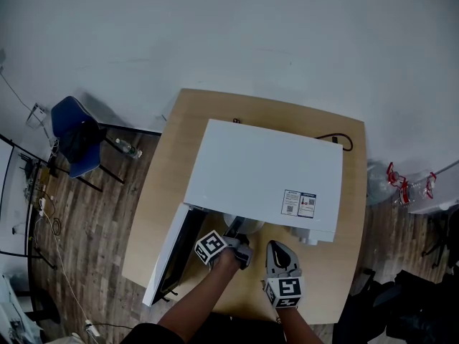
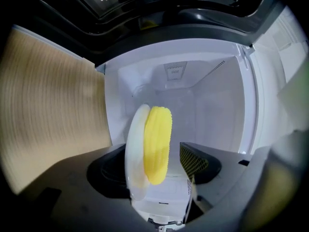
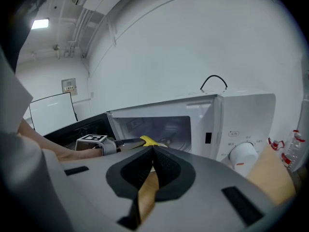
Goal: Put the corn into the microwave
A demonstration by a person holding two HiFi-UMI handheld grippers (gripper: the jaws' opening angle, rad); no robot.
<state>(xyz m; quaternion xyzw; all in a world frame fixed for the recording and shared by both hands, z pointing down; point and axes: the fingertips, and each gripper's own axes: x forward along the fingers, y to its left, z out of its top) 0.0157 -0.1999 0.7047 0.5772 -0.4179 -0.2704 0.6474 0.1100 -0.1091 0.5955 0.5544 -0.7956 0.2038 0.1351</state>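
A yellow corn cob [image 2: 158,144] lies on a small white plate [image 2: 134,153]. My left gripper [image 2: 154,170] is shut on the plate's rim and holds it at the open mouth of the white microwave [image 1: 265,170]. The bare white cavity [image 2: 203,105] lies straight ahead of it. In the head view the plate [image 1: 244,226] peeks out under the microwave's front edge, just ahead of the left gripper [image 1: 233,244]. The right gripper [image 1: 280,255] hangs shut and empty beside it, in front of the control panel. In its own view the corn [image 3: 147,140] shows at the opening.
The microwave door [image 1: 168,256] stands swung open to the left, past the table's corner. The control knob [image 3: 241,153] is at the right of the opening. The wooden table [image 1: 337,264] has bare strips around the oven. A blue chair [image 1: 75,135] stands on the floor at left.
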